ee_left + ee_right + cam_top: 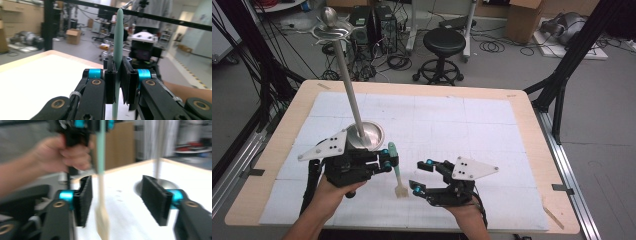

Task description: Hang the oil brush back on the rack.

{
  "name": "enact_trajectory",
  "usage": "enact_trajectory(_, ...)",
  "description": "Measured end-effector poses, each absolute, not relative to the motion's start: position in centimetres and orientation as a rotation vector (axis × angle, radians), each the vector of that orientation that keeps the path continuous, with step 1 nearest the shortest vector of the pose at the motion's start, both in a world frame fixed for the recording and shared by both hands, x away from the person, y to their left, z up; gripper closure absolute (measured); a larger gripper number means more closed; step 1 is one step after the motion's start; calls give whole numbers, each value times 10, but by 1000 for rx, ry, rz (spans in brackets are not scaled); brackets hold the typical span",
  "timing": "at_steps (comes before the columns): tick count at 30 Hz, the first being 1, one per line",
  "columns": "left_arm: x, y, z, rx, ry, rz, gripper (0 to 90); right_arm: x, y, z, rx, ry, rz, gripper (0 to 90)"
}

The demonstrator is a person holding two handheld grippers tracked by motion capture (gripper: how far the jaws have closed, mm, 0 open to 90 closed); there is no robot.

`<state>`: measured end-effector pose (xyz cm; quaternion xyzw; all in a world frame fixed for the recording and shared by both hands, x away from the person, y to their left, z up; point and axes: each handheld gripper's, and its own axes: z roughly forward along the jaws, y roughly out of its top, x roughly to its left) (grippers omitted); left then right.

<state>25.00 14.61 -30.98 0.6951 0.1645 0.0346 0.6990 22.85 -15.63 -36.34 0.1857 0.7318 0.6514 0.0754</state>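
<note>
Left gripper clamped on spatula, beside gaping right gripper.

— High view: above the near edge, facing twelve o'clock, down over the whole table.

— Left gripper view?

— Right on its jaws, looking three o'clock across the table, close on the spatula.

— Right gripper view?

— Low, close, facing ten o'clock. All three share that spatula; the bowl is in two.
</note>
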Motion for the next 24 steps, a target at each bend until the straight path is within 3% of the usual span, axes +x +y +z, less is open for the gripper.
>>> enact_trajectory(7,266,162,-282,1540,475,256,827,224,-184,-362,671,2103,1740,241)
enact_trajectory(24,308,177,-220,1547,604,414,827,223,-205,-366,686,2082,1652,240)
